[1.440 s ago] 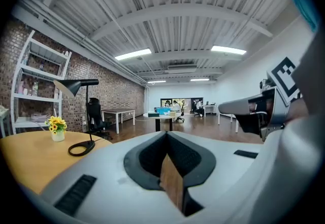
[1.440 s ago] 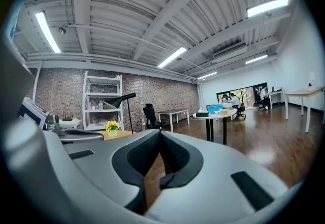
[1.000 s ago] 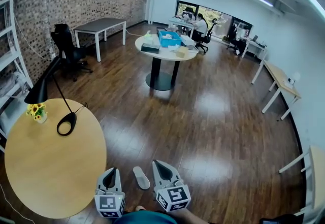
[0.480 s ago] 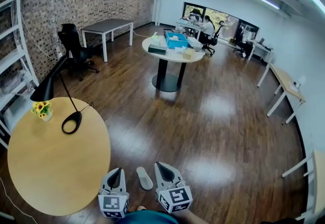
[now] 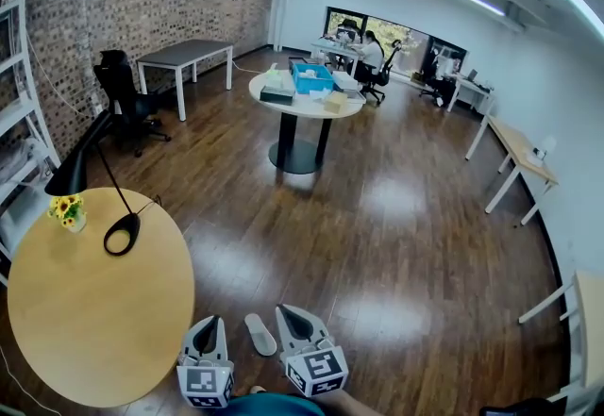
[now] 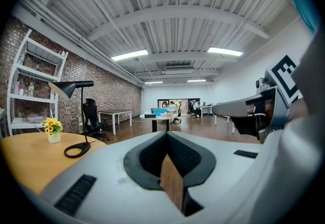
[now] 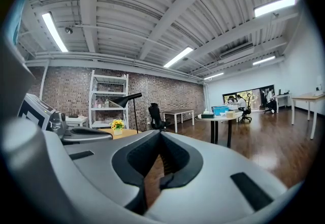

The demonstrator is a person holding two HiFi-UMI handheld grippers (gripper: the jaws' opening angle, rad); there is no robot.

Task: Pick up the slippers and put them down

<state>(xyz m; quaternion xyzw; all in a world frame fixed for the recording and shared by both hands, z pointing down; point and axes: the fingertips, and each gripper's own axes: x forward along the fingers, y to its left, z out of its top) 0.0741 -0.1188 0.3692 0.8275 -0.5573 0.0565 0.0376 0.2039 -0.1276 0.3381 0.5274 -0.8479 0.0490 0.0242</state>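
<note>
One slipper (image 5: 260, 334) is all I can find. It is pale and lies flat on the floor (image 5: 396, 244), just off the right-hand edge of the round table (image 5: 94, 310) beside me; its mate shows in no view.

The slipper sits below and between my two grippers. Its long axis runs away from me, with the far end leaning a little to the left. My left gripper (image 5: 213, 320) and right gripper (image 5: 283, 310) both point out level above it, so it lies down from either one, not ahead. In the head view it runs closer alongside the right one (how high I hold them I cannot judge).

Both pairs of jaws are closed tip to tip with nothing between them. A slipper on the floor with both grippers bare fits one waiting to be lifted just as well as one already set down.

For containers, the small pot (image 5: 68, 211) near the table's left edge holds yellow flowers. The blue box (image 5: 311, 76) on the far round table (image 5: 302, 110) holds things too small to name.
</note>
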